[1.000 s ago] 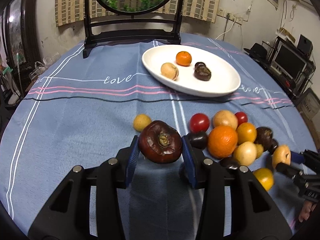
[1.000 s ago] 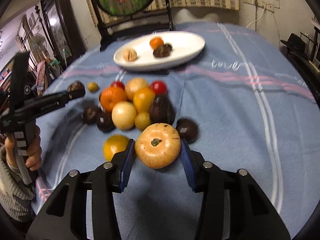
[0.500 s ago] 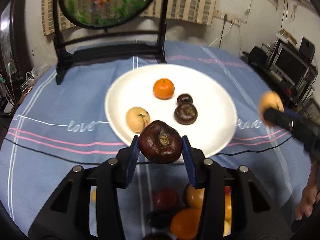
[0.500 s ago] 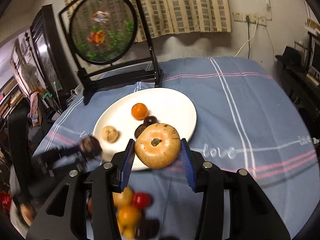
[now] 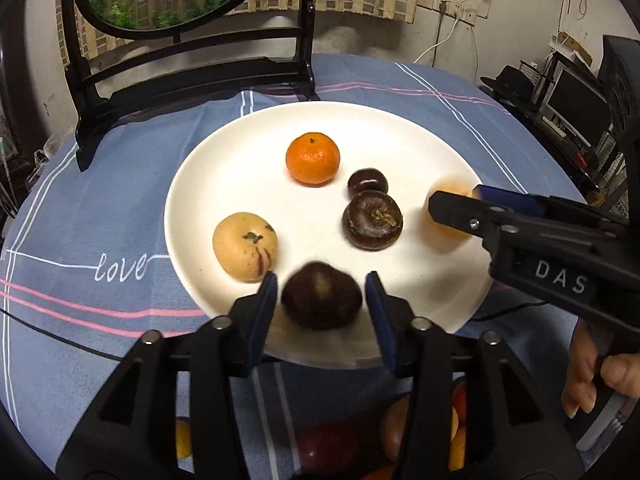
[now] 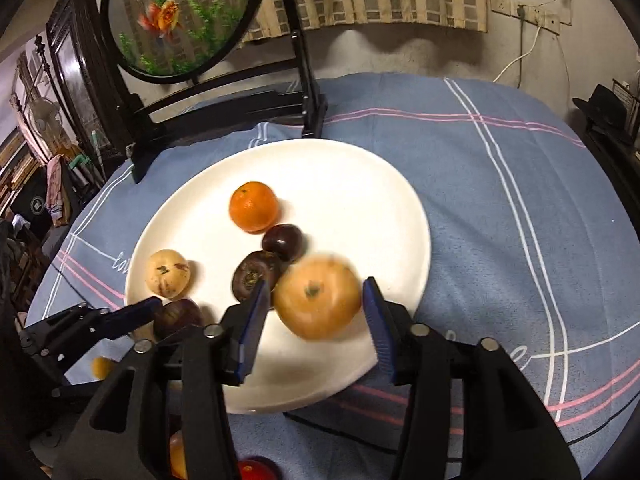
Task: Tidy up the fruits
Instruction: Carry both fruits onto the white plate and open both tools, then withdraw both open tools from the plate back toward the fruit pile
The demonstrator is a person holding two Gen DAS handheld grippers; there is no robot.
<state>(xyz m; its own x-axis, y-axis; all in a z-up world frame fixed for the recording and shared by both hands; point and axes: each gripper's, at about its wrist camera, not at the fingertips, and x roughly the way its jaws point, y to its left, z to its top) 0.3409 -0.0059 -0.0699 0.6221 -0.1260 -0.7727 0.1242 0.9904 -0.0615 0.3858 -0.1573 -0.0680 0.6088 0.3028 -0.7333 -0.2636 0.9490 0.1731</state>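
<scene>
Drop-off step, both at once. Left gripper (image 5: pixel 320 300) has just been opening; the dark fruit (image 5: pixel 322 295) sits btwn its jaws, pads clear, blurred, over the white plate (image 5: pixel 248 152) near edge. Right gripper (image 6: pixel 314 312) likewise opening, tan fruit (image 6: pixel 318 300) loose btwn jaws. Next, I'd say: back both out w/o nudging the fruit, then return for the pile.

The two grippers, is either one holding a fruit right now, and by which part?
Neither. The left gripper has just opened round the dark fruit, the right gripper round the tan fruit; gaps show beside both, over the plate.
</scene>
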